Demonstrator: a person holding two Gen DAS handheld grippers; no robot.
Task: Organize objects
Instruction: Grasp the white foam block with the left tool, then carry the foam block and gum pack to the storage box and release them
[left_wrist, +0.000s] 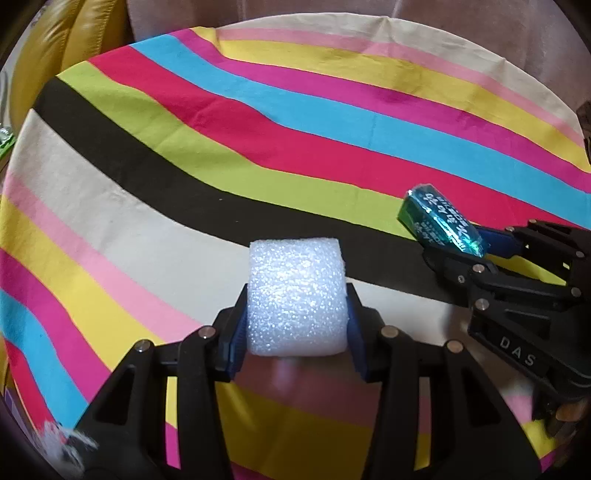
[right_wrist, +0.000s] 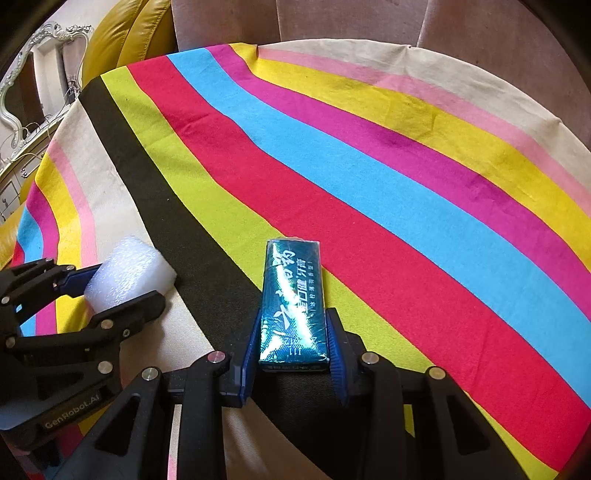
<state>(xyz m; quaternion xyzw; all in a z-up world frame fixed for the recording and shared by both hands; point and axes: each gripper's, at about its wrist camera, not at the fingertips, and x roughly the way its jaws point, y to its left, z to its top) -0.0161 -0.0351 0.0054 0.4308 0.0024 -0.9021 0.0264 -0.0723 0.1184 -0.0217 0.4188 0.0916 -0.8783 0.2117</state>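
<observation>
A white foam block sits between the blue pads of my left gripper, which is shut on it, both pads pressing its sides. In the right wrist view the foam block and the left gripper appear at the lower left, over the cream stripe. My right gripper is shut on a shiny teal box with white lettering, whose long side points away from the camera. From the left wrist the teal box and the right gripper show at the right, over the black and lime stripes.
A striped cloth in many bright colours covers the round table. Behind it stand a yellow leather seat and a dusty pink upholstered chair. An ornate silver mirror stands far left. The table edge curves along the back.
</observation>
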